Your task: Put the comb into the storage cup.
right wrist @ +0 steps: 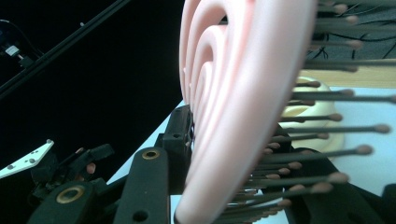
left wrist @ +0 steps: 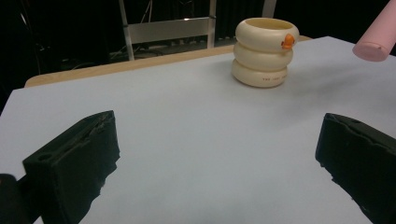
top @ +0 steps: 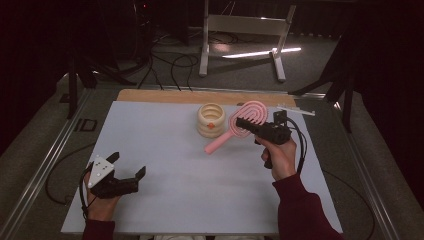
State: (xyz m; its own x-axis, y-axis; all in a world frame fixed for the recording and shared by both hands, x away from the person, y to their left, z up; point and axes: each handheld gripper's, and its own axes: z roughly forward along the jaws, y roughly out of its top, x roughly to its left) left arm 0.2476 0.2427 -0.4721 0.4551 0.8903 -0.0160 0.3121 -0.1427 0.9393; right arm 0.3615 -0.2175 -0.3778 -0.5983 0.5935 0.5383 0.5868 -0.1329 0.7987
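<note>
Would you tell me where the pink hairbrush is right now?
In the high view, the pink hairbrush is held in the right gripper, at the table's far right, beside the cream ringed cup.

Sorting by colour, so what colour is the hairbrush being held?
Pink hairbrush with dark bristles; clearest in the high view.

A short line of small dark print is showing on the lowest ring of the cream ringed holder (left wrist: 265, 52) in the left gripper view, but it is staying too small and blurred to read. No other text, label, brand, number or sign is coming through legibly.
</note>
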